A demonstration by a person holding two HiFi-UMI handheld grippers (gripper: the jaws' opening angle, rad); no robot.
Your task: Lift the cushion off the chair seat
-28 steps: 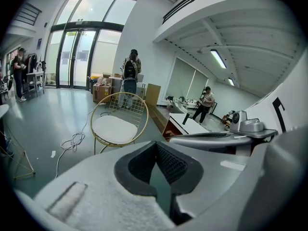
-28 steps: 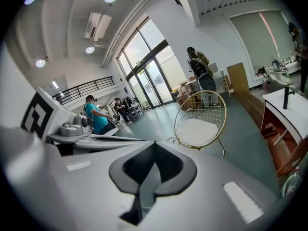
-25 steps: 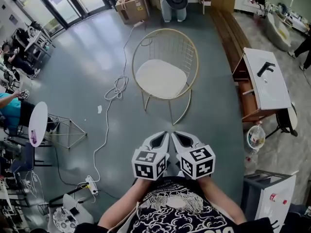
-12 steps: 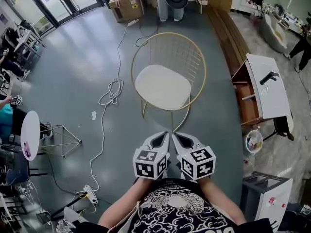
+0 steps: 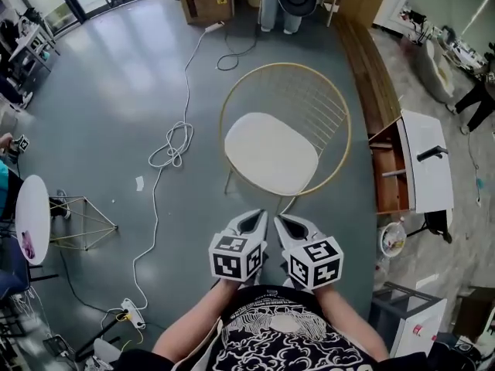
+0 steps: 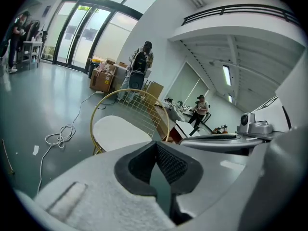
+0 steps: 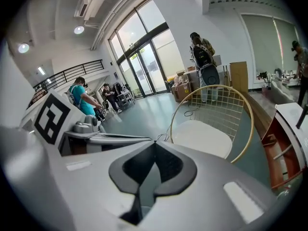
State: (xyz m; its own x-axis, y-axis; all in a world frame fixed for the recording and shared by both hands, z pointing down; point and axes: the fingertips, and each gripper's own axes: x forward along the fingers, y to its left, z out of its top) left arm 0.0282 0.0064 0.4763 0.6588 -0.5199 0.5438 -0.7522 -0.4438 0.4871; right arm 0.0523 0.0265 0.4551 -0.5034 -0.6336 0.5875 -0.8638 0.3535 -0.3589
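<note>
The cushion (image 5: 271, 153) lies flat on the chair (image 5: 341, 122), ahead of both tools and not touched yet. The left hand-held gripper (image 5: 255, 219) and the right hand-held gripper (image 5: 285, 221) sit side by side near the person's chest, pointing forward and down at it. Both have their jaws together and hold nothing, probably because the seat is not yet within reach.

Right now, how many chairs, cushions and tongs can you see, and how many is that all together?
Chair: 1
Cushion: 1
Tongs: 2, the left tongs and the right tongs
Total: 4
</note>
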